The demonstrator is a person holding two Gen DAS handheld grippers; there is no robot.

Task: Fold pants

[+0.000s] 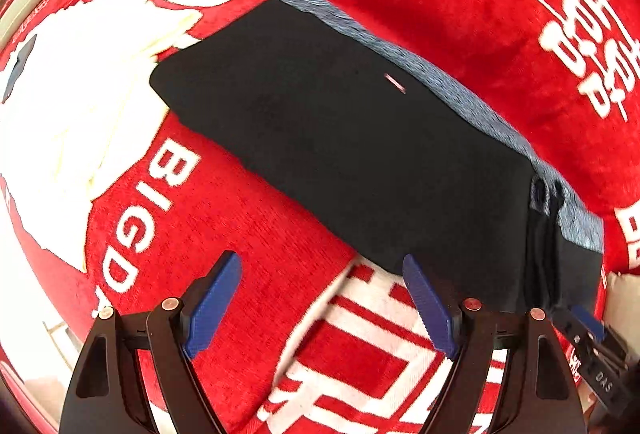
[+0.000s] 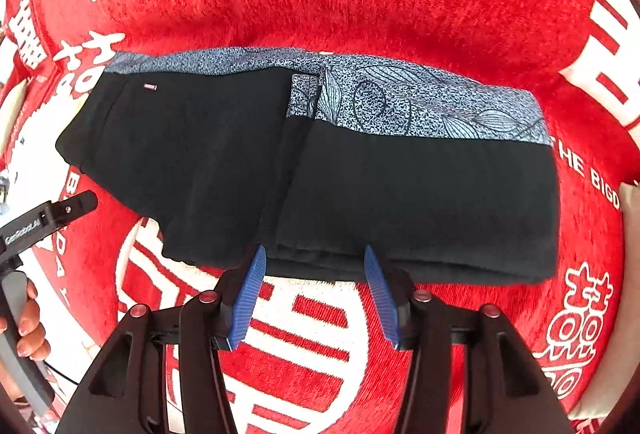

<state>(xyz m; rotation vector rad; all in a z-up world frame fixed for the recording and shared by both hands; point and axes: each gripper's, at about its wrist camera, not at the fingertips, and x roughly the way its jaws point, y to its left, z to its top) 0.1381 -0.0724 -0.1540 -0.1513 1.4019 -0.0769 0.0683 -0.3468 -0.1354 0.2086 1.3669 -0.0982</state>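
**Both claws empty at the near hem, pants folded once**

While your two claws hang over the red cloth, neither has fabric in it, so read this as the pause before the next fold. Nearest you in the right wrist view, the right claw point(image 2: 312, 294) stands with its blue pads apart, the tips just at the near edge of the pants point(image 2: 320, 186) at 12 o'clock; nothing is pinched between them. That spot sits by the seam where one black layer overlaps the other, likely the place to catch both layers together. Your left claw point(image 1: 320, 306) is spread wider over bare red cloth point(image 1: 240, 234), with the pants' near edge at its 1 o'clock, beside the right-hand pad; I cannot tell whether it touches. It seems set to take a second point along that edge.

Farther out, the pants lie flat across the cloth, already doubled, with the blue patterned waistband point(image 2: 420, 102) along the far edge at 12 to 1 o'clock. Beyond at 10 o'clock in the left view lies a pale cream garment point(image 1: 80, 106), well clear of your work.
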